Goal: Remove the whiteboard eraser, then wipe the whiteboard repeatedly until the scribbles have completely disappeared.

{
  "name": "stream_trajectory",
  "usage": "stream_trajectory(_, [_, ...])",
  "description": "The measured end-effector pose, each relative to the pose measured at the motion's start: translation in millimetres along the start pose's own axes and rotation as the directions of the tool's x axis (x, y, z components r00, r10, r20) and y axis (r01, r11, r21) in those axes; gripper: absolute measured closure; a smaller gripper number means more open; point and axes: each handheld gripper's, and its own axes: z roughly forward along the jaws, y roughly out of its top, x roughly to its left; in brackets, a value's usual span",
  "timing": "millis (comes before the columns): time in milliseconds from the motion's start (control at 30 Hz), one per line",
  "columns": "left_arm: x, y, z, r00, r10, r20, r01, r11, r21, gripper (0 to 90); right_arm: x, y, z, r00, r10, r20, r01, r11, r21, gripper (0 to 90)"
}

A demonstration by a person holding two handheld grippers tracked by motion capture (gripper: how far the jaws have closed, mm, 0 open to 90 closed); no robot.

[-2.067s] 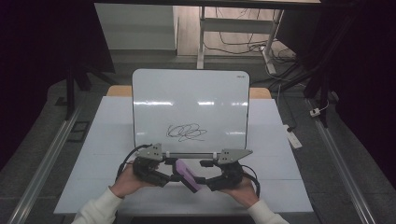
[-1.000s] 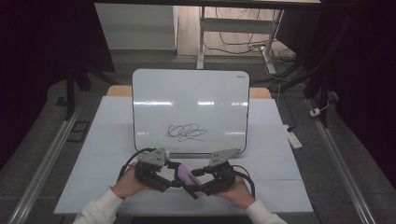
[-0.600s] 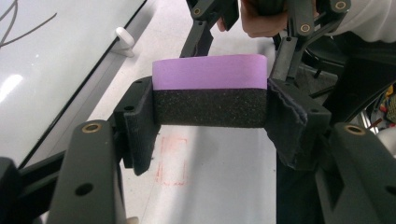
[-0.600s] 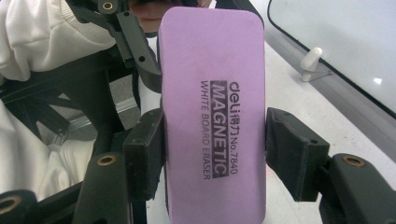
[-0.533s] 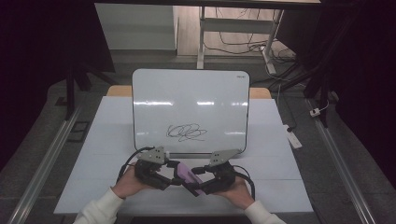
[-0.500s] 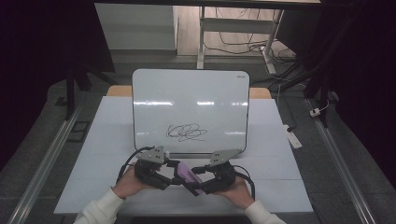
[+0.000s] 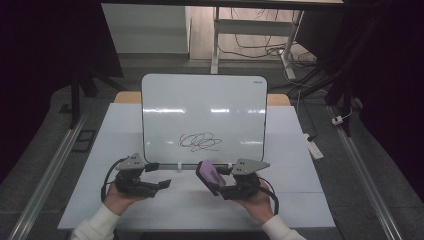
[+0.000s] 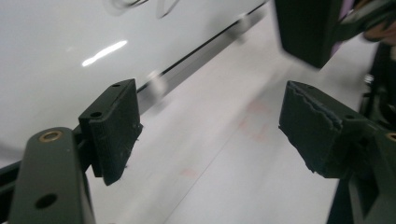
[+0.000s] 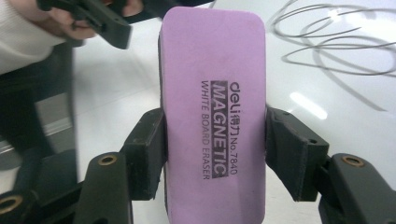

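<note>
A: Start at the left. What is the left gripper (image 7: 161, 184) doing?

B: It sits at about 7 o'clock on the table (image 7: 300, 200), jaws spread wide with nothing between them; the left gripper view looks straight through the gap to bare tabletop. A second ago it was right up against the eraser, and now it has drawn away to the left and stands apart.

A: And the eraser (image 7: 210, 177)?

B: Purple, with a dark felt underside, near 6 o'clock, just in front of the lower edge of the whiteboard (image 7: 204, 100). The right gripper (image 9: 212, 149) pinches it across its width, both pads pressed to its long sides, label facing the camera.

A: So a handover?

B: That is my reading: two grippers were on it, and now the right one has it alone. The eraser is also tilted up off the table, no longer lying low between them.

A: What does that set up?

B: Probably wiping. The scribble (image 7: 200, 142) lies at roughly 12 o'clock from the eraser, untouched, so the felt has yet to meet the board.
</note>
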Motion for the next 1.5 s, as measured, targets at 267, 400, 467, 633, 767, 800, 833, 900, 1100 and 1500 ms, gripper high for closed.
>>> stream_trajectory(267, [11.8, -23.1, -18.7, 0.9926, -0.055, -0.109, 0.057, 0.9982, 0.018, 21.6, -4.2, -1.6, -5.4, 0.9941, -0.02, 0.106, 0.021, 1.0, -0.012, 39.9])
stream_trajectory(400, [17.0, -35.4, -27.0, 0.9872, -0.087, -0.134, 0.091, 0.9956, 0.022, 21.7, -8.5, -2.0, -11.8, 0.9865, -0.012, 0.163, 0.017, 0.999, -0.033, 39.8])
stream_trajectory(467, [19.5, -40.2, -28.6, 0.9845, -0.103, -0.142, 0.108, 0.9938, 0.026, 21.7, -9.6, -1.4, -14.1, 0.9814, -0.018, 0.191, 0.026, 0.999, -0.038, 39.8])
stream_trajectory(633, [21.6, -42.4, -27.7, 0.9843, -0.107, -0.141, 0.112, 0.9933, 0.028, 21.6, -11.5, 0.7, -19.5, 0.9685, -0.014, 0.249, 0.029, 0.998, -0.057, 39.9])
stream_trajectory(767, [20.1, -42.7, -27.3, 0.984, -0.102, -0.146, 0.108, 0.9936, 0.032, 21.5, -13.2, 1.6, -22.4, 0.9593, -0.028, 0.281, 0.045, 0.997, -0.056, 39.9])
stream_trajectory(800, [19.3, -42.6, -27.6, 0.9844, -0.099, -0.145, 0.105, 0.994, 0.032, 21.4, -13.7, 2.1, -23.2, 0.9566, -0.025, 0.29, 0.043, 0.997, -0.057, 39.8])
stream_trajectory(833, [18.8, -42.3, -27.8, 0.9845, -0.098, -0.145, 0.104, 0.9941, 0.032, 21.2, -14.4, 2.6, -23.5, 0.9545, -0.023, 0.297, 0.043, 0.997, -0.06, 39.8])
stream_trajectory(900, [18.8, -42.0, -28.2, 0.9845, -0.098, -0.145, 0.103, 0.9942, 0.031, 21.1, -15.0, 3.3, -23.9, 0.9513, -0.024, 0.307, 0.043, 0.997, -0.056, 39.8])
stream_trajectory(1100, [21.8, -43.1, -26.4, 0.9849, -0.107, -0.136, 0.113, 0.9927, 0.042, 21.0, -19.5, 7.7, -21.9, 0.9268, -0.041, 0.373, 0.061, 0.997, -0.043, 39.9])
stream_trajectory(1500, [20.2, -40.8, -26.8, 0.988, -0.11, -0.109, 0.115, 0.9925, 0.043, 20.9, -39.5, 34.2, -12.1, 0.8841, -0.052, 0.464, 0.087, 0.995, -0.054, 39.9])
